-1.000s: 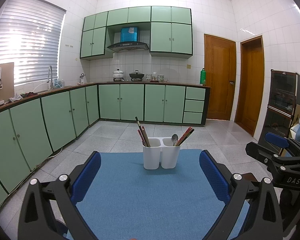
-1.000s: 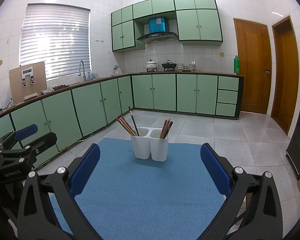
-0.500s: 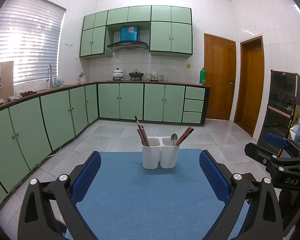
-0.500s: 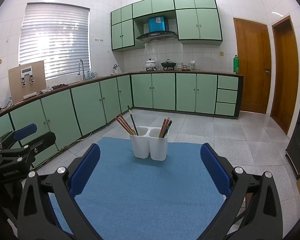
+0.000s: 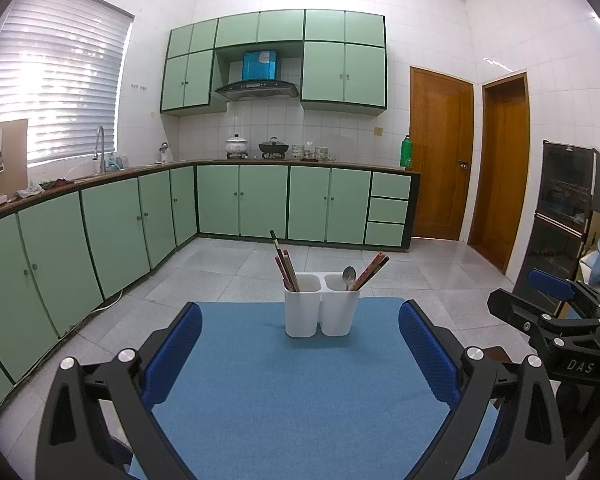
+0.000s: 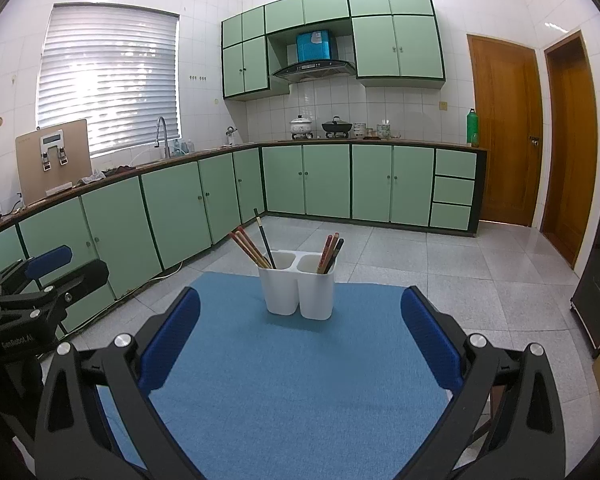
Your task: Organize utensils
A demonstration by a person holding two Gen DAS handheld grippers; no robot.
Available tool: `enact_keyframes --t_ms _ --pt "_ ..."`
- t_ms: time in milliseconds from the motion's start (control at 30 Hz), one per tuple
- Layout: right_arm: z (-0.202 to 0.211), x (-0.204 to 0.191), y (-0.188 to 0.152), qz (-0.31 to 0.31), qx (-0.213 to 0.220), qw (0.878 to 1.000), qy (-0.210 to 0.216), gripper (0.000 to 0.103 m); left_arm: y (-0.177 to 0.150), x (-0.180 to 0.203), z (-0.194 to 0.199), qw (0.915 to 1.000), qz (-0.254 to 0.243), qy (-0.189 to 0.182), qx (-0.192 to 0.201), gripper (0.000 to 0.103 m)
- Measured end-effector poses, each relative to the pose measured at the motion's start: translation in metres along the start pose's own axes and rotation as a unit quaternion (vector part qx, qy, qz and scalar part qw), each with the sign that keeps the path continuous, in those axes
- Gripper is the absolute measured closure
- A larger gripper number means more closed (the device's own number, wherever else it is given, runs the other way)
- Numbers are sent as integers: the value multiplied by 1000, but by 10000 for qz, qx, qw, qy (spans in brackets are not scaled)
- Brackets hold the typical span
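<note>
A white two-compartment utensil holder (image 5: 321, 312) stands near the far edge of a blue mat (image 5: 300, 392); it also shows in the right wrist view (image 6: 298, 290). Its left compartment holds several chopsticks (image 5: 286, 268). Its right compartment holds a metal spoon (image 5: 348, 275) and more chopsticks (image 5: 372, 270). My left gripper (image 5: 300, 332) is open and empty, well short of the holder. My right gripper (image 6: 300, 320) is open and empty, also short of the holder. Each gripper appears at the side of the other's view: the right one (image 5: 556, 312), the left one (image 6: 48, 276).
The mat (image 6: 300, 380) covers a small table over a tiled floor. Green kitchen cabinets (image 5: 140, 220) run along the left and back walls. Two wooden doors (image 5: 440, 156) stand at the right. A dark glass-front cabinet (image 5: 568, 208) stands at the far right.
Both wrist views have shifted only slightly; the holder sits a touch lower and nearer in view. Both grippers stay open and empty.
</note>
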State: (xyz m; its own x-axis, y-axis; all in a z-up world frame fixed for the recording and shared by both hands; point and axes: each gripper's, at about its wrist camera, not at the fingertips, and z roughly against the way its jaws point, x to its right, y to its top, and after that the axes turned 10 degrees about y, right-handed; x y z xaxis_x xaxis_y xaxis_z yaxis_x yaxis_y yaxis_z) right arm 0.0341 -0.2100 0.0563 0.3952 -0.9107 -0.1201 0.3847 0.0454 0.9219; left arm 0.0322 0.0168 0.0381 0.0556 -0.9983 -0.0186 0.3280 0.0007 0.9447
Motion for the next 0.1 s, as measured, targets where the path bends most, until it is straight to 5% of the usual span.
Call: enact_keyframes --t_ms 100 --pt "0 0 -1 -8 -9 10000 -2 6 0 0 0 10000 -3 3 -4 6"
